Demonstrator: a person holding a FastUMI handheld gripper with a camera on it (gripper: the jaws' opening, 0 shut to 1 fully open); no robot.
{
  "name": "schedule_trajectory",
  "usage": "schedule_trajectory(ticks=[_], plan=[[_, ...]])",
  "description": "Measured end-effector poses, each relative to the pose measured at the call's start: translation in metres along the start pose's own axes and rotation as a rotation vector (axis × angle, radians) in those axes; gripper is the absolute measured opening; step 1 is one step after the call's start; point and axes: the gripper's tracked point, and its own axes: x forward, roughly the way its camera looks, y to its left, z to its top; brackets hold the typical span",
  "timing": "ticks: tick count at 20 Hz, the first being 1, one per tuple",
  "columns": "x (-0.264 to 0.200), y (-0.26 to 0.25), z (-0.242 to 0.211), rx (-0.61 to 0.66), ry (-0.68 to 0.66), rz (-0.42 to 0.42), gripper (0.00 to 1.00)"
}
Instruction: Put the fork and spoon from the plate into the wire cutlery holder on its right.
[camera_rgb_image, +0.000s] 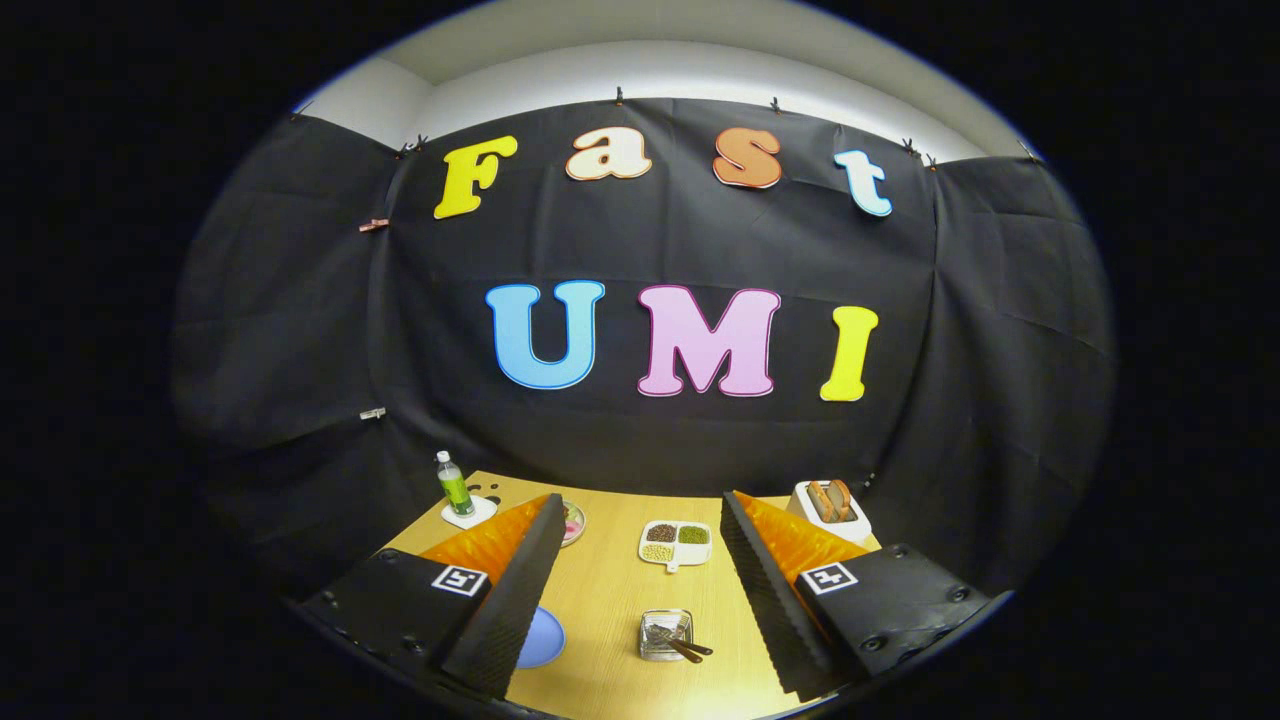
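The tongs (640, 600) hang wide open above a wooden worktop (610, 600), their two fingers (510, 590) spread well apart and gripping nothing. Between the fingers, toward six o'clock from the middle of the worktop, stands the wire cutlery holder (666, 634), with two dark-handled utensils (685, 648) resting in it, their handles sticking out over its rim toward four o'clock; whether these are the fork and the spoon cannot be told at this size. At nine o'clock from the holder a blue plate (543, 638) lies flat on the worktop, partly hidden behind the left finger, and what shows of it is bare. Beyond the holder, at twelve o'clock from it, sits a white divided dish (676, 543) with three compartments, one holding dark beans, one green and one pale. At ten o'clock from that dish a small round dish (573, 522) peeks out beside the left finger, its contents too small to make out. Farther toward ten o'clock, near the far corner of the worktop, a clear bottle with green liquid (454, 485) stands upright on a white coaster (469, 513). At two o'clock from the divided dish, just beyond the right finger, a white toaster (832, 511) holds slices of bread (829, 498) upright in its slots. Black cloth walls the booth behind the worktop.
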Motion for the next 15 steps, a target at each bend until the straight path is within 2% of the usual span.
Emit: schedule_trajectory(ticks=[15], plan=[[-0.002,0.013,0.008,-0.033,-0.008,0.013,0.97]])
